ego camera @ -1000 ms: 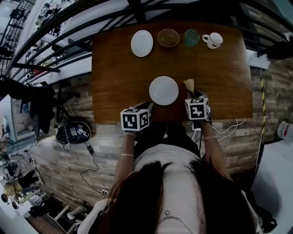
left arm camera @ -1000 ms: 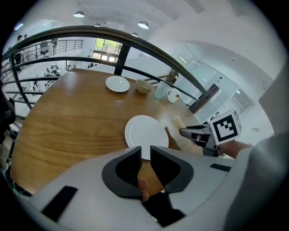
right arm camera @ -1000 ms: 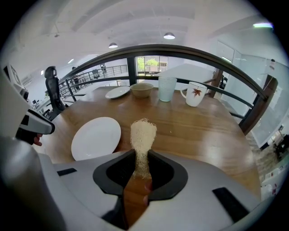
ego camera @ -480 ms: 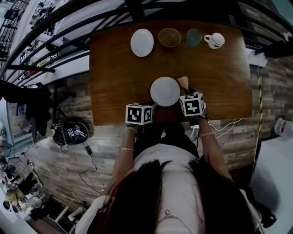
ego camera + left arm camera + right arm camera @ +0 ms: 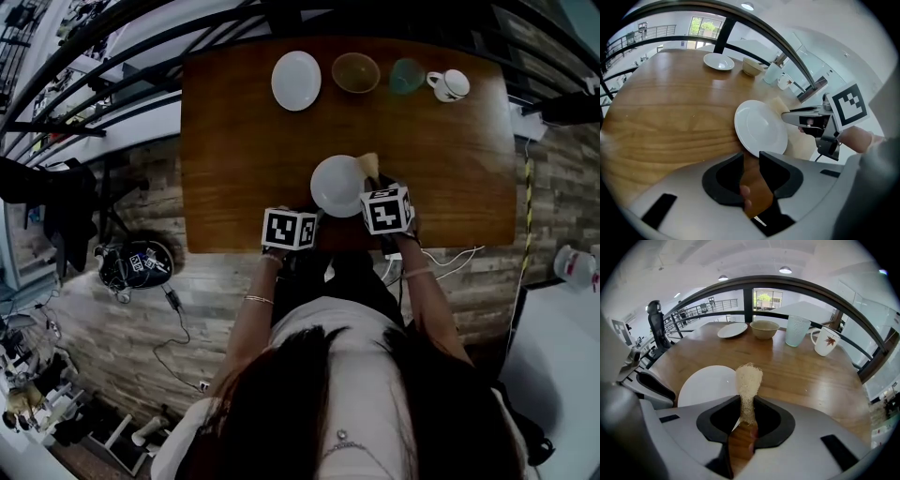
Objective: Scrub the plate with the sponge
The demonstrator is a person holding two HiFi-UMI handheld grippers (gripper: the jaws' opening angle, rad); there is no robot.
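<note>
A white plate [image 5: 337, 185] lies near the front edge of the wooden table [image 5: 234, 141]. My left gripper [image 5: 309, 217] is at its near left rim. In the left gripper view the jaws [image 5: 751, 157] stand close together, with the rim of the plate [image 5: 759, 127] pinched at their tips. My right gripper [image 5: 375, 183] is shut on a pale, rough sponge [image 5: 369, 165], which sits at the plate's right edge. In the right gripper view the sponge [image 5: 748, 385] sticks up from between the jaws [image 5: 747, 404], just right of the plate [image 5: 705, 385].
Along the table's far edge stand a second white plate [image 5: 296, 80], a bowl [image 5: 356, 72], a greenish glass [image 5: 407, 76] and a white mug [image 5: 451, 84]. Dark railings run beyond the table. Cables and a bag lie on the floor at left.
My right gripper has carried the sponge left, up to the plate's right rim. The left gripper has shifted right, closer to the plate's near rim.
</note>
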